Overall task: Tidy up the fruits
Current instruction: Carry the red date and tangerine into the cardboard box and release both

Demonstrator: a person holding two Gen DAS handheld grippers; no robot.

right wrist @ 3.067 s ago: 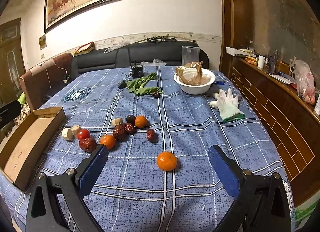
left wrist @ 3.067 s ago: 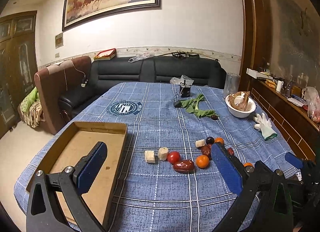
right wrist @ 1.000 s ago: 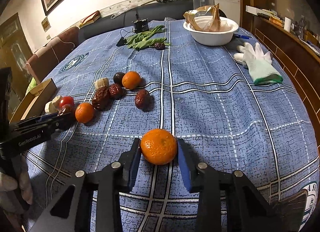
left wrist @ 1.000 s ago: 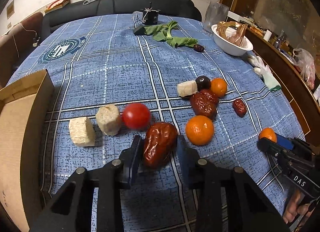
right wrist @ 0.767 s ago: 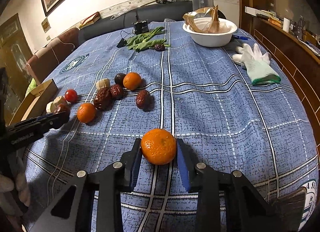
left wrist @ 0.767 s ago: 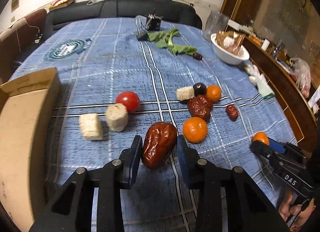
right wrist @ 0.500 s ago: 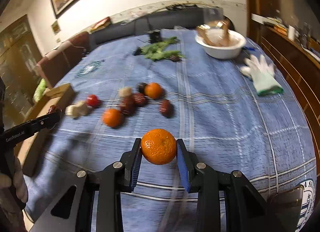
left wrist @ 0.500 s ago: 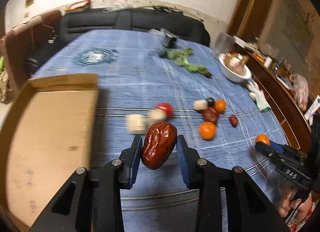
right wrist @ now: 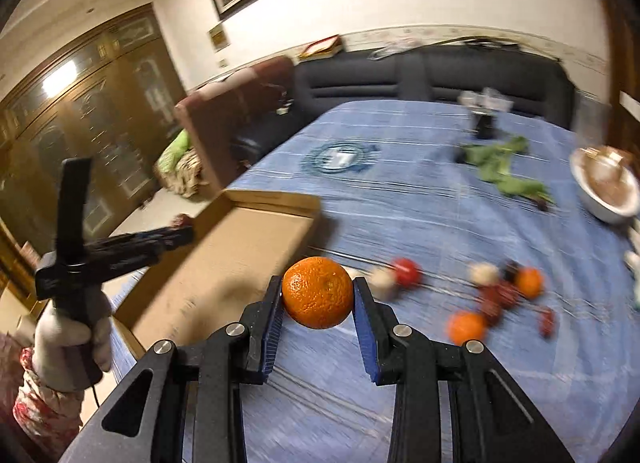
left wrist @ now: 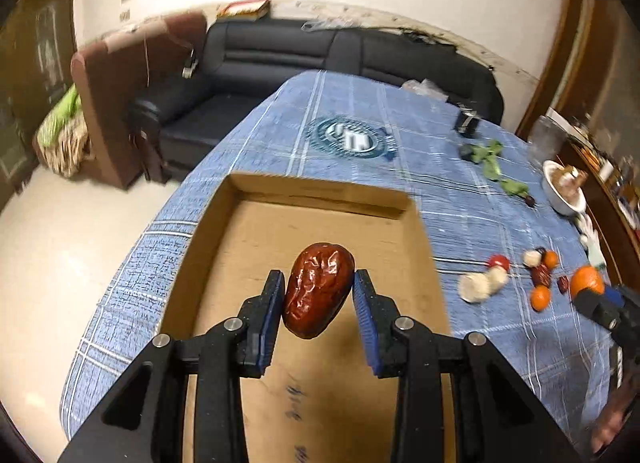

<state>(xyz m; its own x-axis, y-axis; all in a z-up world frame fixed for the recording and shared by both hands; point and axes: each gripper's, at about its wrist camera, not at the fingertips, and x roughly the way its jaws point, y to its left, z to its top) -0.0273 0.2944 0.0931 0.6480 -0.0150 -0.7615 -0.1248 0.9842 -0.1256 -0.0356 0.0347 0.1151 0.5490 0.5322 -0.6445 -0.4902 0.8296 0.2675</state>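
Jujube, clamped lengthwise-upright in the left tongs, hangs directly over the bare floor of the cardboard box. Mandarin, gripped in the right tongs, sits just outside the box's near wall, over the blue-checked surface. Judgement: left hand is nearer to release; right needs to travel leftward over the wall.

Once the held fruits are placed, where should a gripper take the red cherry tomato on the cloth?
Grip the cherry tomato across its round middle, coming from above: it is smooth and round, and a pale chunk lies right beside it, so a low side approach looks crowded.
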